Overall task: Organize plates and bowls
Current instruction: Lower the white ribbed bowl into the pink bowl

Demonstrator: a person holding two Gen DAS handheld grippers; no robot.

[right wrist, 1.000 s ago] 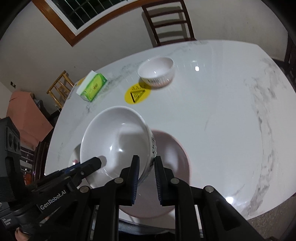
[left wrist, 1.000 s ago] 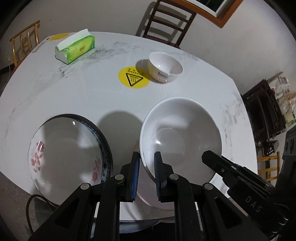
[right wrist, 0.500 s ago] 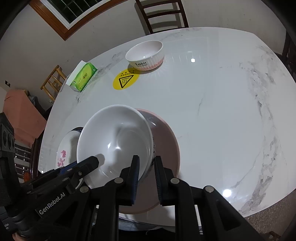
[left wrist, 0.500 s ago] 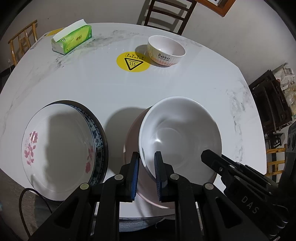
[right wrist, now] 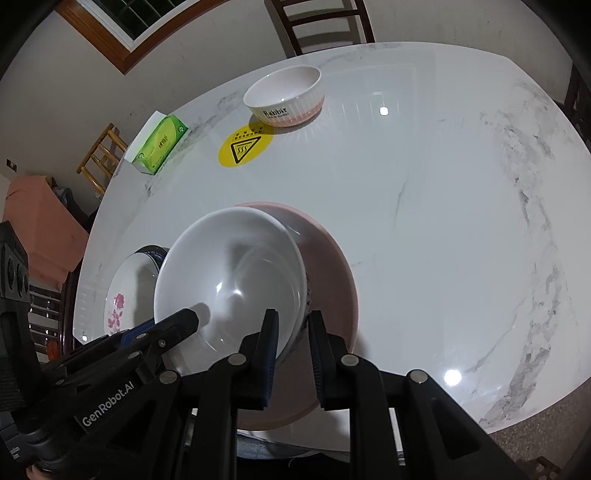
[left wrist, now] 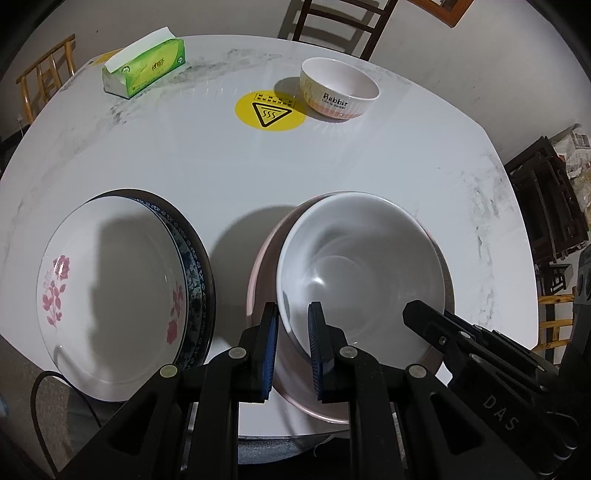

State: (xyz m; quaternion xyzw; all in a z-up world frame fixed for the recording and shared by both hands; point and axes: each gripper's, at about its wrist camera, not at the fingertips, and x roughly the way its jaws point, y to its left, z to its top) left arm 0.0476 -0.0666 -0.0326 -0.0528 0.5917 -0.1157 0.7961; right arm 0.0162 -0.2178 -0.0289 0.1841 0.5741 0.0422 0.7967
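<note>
Both my grippers are clamped on the rim of the big white bowl [left wrist: 354,266]. Left gripper [left wrist: 292,332] pinches the rim at about 7 o'clock of the bowl as that wrist camera sees it, one blue pad outside the wall, one inside. Right gripper [right wrist: 291,332] pinches the opposite side, at roughly 5 o'clock in its own view, same way: wall between the pads.

The bowl sits over the pink plate [left wrist: 264,273], tilted a little. I can't tell whether its base is resting on the plate or just above it. The pink plate's rim shows around the bowl from 7 through 12 o'clock in the left view, and on the 3 o'clock side in the right view [right wrist: 332,266].

At 9 o'clock of the bowl, just beside it: the white flower plate [left wrist: 110,295] stacked on a dark blue-patterned plate [left wrist: 192,258], whose edge shows on the stack's 3 o'clock side.

Far side of the marble table [left wrist: 184,155], at 12 o'clock: small "Rabbit" bowl [left wrist: 340,90], upright, touching the edge of the yellow warning sticker [left wrist: 270,110]. Green tissue box [left wrist: 146,70] at 11 o'clock, well apart from the dishes. Dark chair [left wrist: 338,22] behind the table at 12.
</note>
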